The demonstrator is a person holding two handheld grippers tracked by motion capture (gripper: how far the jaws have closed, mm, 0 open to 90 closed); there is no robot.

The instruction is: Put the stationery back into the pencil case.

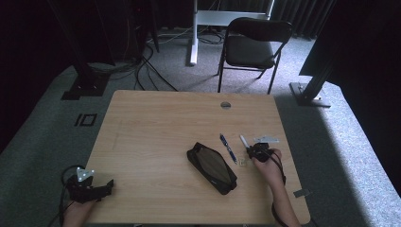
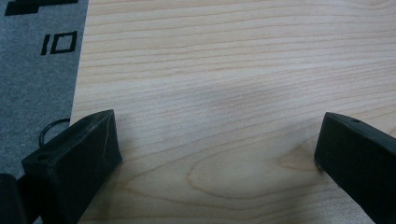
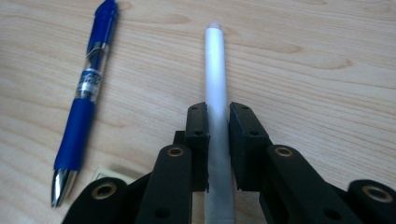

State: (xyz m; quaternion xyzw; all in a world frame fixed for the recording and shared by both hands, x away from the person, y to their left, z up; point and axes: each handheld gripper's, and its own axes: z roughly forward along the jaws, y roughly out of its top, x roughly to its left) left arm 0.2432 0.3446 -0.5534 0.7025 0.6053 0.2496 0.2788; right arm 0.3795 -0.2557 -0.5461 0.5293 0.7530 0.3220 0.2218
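High view shows a light wooden table (image 1: 156,123) with the right gripper (image 1: 250,150) near its right edge, pressed around a thin white pen (image 1: 244,141) that lies flat on the wood and points away from the person. Right gripper view gives the closer look: the 2 black jaws sit tight against both sides of the white pen (image 3: 215,88), its barrel running straight up between them with the far tip resting on the table surface. Just beside it, to the left in that view, lies a blue pen (image 3: 86,98), roughly parallel and apart from the white one, its silver tip pointing back toward the gripper. In the high view the blue pen (image 1: 228,147) sits between the white pen and a black pencil case (image 1: 211,167), which lies diagonally near the table's middle. The left gripper (image 1: 105,187) rests at the table's near left corner, well apart from all of this; the left gripper view shows its jaws spread wide over bare wood, holding nothing.
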